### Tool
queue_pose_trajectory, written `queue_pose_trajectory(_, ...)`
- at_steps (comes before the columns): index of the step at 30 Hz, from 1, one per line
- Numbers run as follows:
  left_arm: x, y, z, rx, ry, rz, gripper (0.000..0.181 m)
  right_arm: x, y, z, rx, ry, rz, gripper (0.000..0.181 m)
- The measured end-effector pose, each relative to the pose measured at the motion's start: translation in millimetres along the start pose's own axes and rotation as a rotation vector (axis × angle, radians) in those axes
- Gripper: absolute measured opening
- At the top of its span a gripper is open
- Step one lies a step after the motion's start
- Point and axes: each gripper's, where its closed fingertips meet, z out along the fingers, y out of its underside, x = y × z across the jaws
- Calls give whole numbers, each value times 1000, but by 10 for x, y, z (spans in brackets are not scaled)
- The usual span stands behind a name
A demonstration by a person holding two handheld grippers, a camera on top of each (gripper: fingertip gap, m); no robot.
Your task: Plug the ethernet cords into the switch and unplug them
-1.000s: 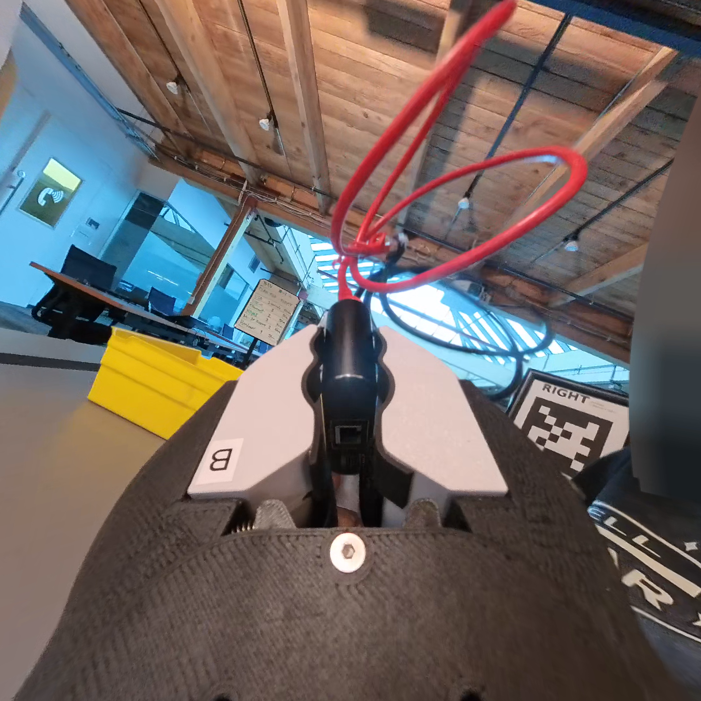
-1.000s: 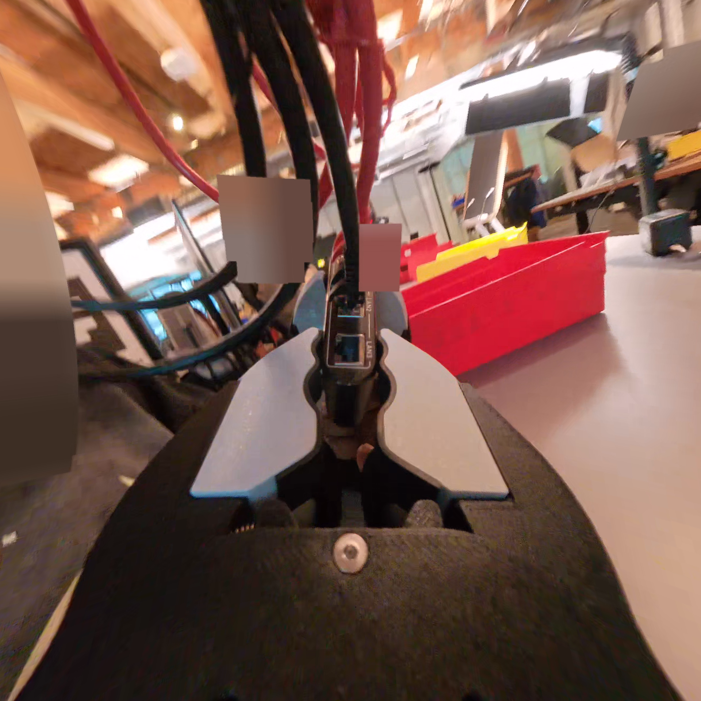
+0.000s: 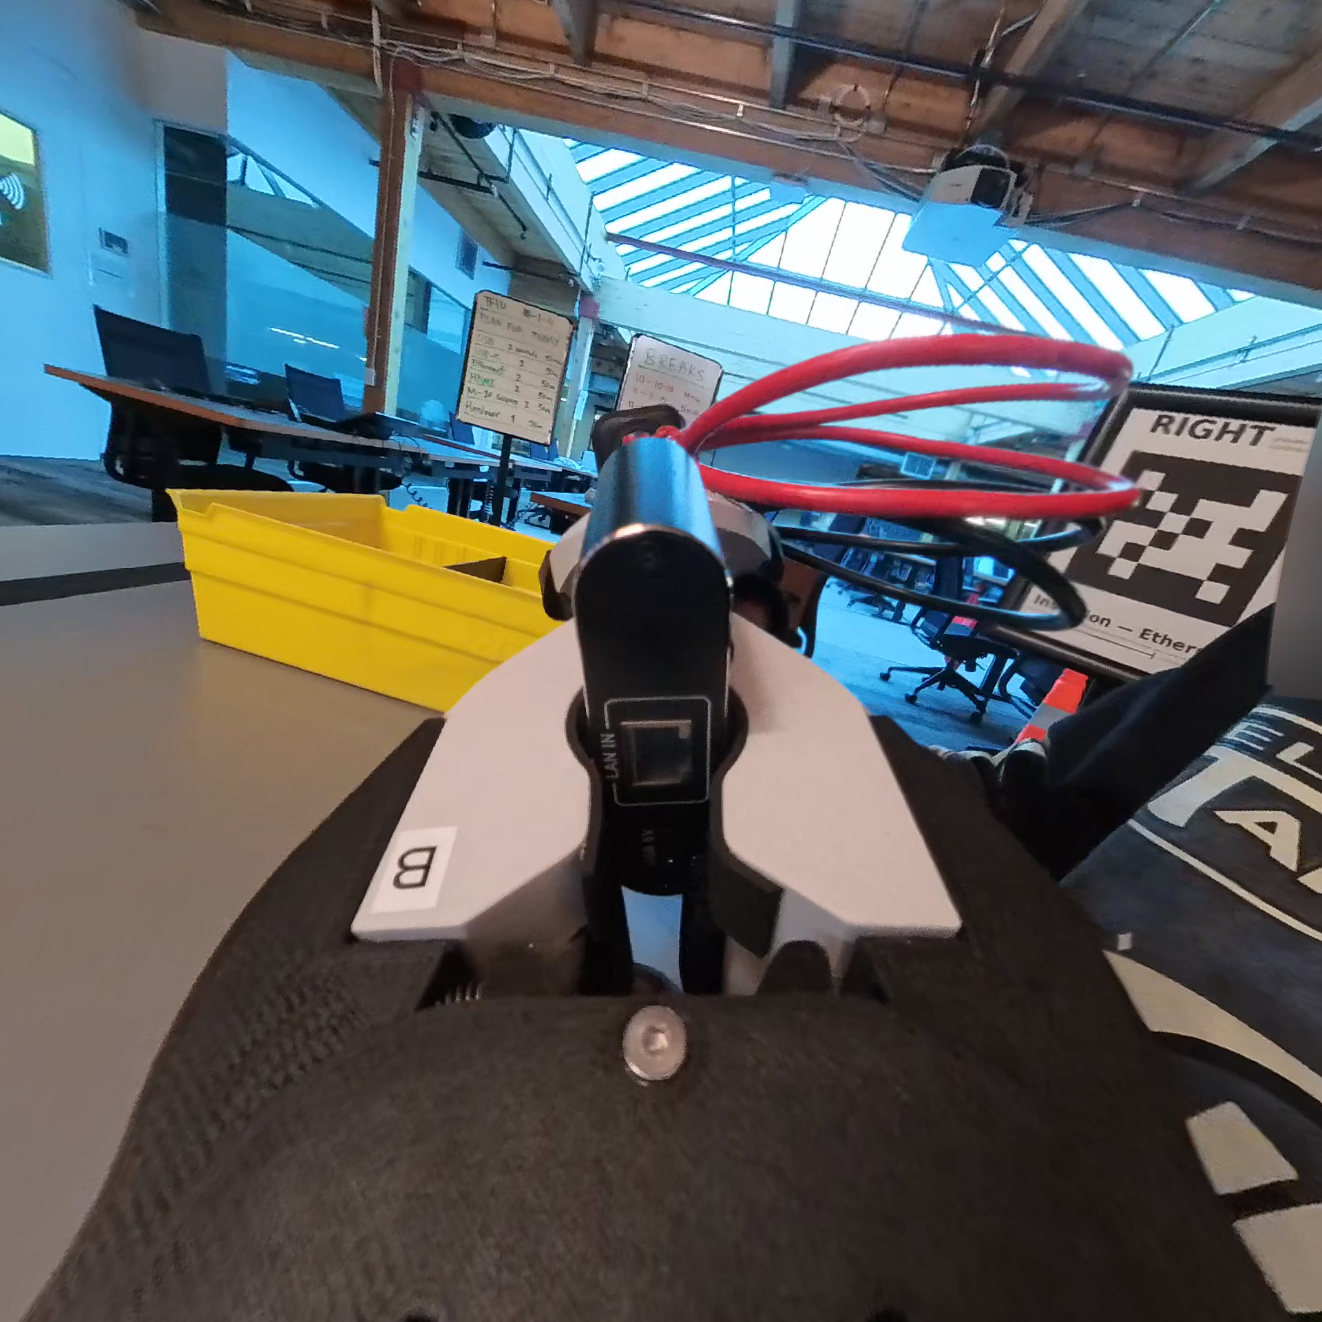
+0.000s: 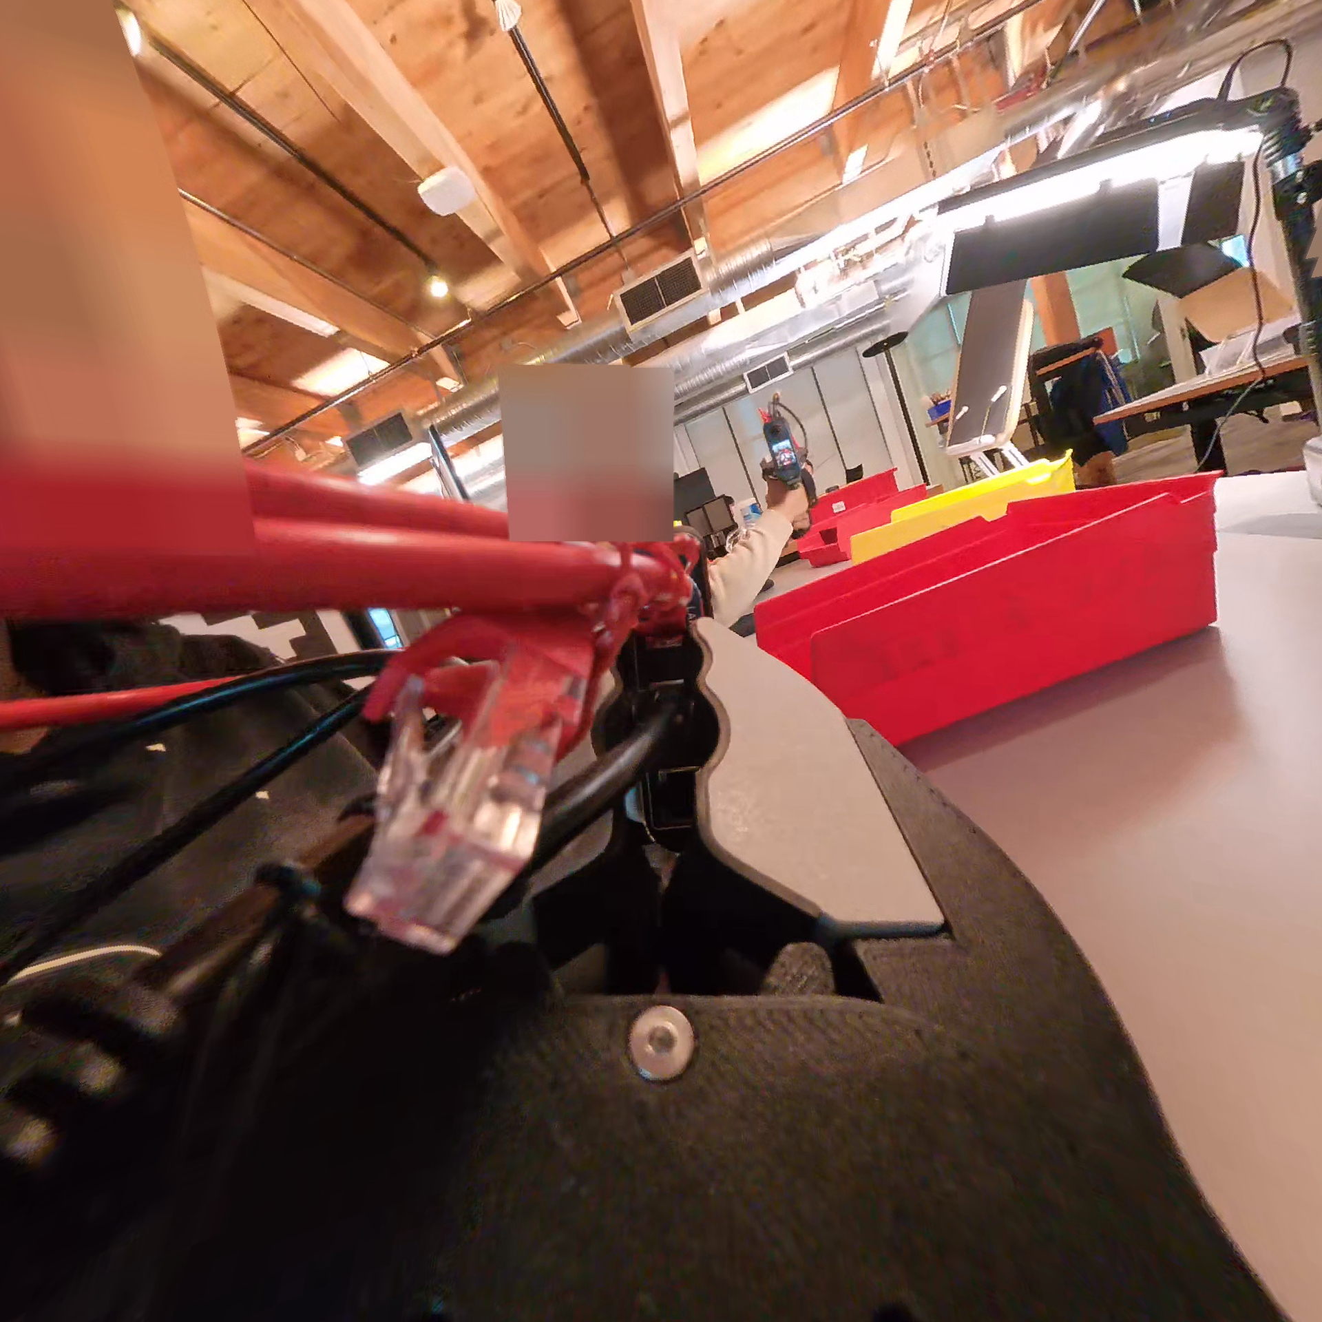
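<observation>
Two grippers are seen, each closed on an end of one small black oblong switch (image 3: 654,644) held above the grey table (image 3: 143,751). At the centre of the left wrist view the left gripper (image 3: 654,722) is clamped on the switch, whose near face shows a single empty port. In the right wrist view the right gripper (image 4: 672,722) appears clamped on the same black body, though only its right grey finger (image 4: 787,801) is seen, the other being hidden behind cords. Two cords are counted: one coiled red ethernet cord (image 3: 930,429), looping toward the right edge of the left wrist view, and one black ethernet cord (image 3: 1001,565) beneath it. One clear plastic plug (image 4: 458,808) on a red boot hangs loose at centre left of the right wrist view, so a plug-in or a fresh unplug is judged to be the step in hand. For the next move one grip would need to be freed, the loose plug taken up and aligned squarely with an empty port. One yellow plastic bin (image 3: 343,579) is seen at the left; at the right of the right wrist view one large red plastic bin (image 4: 1001,608) is counted, with more bins behind.
</observation>
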Motion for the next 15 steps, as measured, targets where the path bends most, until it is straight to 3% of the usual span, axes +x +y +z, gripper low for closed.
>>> queue_pose_trajectory(6,-21,47,5,-35,10,-63,27,36,19,-27,-53,44,-69,13)
queue_pose_trajectory(8,6,16,0,-10,42,-112,26,56,20,-39,-80,81,-95,27)
queue_pose_trajectory(12,55,-74,-33,44,79,-122,26,8,77,-107,-195,74,-137,36)
queue_pose_trajectory(14,83,-62,-25,32,90,-99,26,-12,46,-128,-187,77,-193,18)
queue_pose_trajectory(15,87,-55,-19,30,88,-92,26,-29,62,-128,-195,67,-203,23)
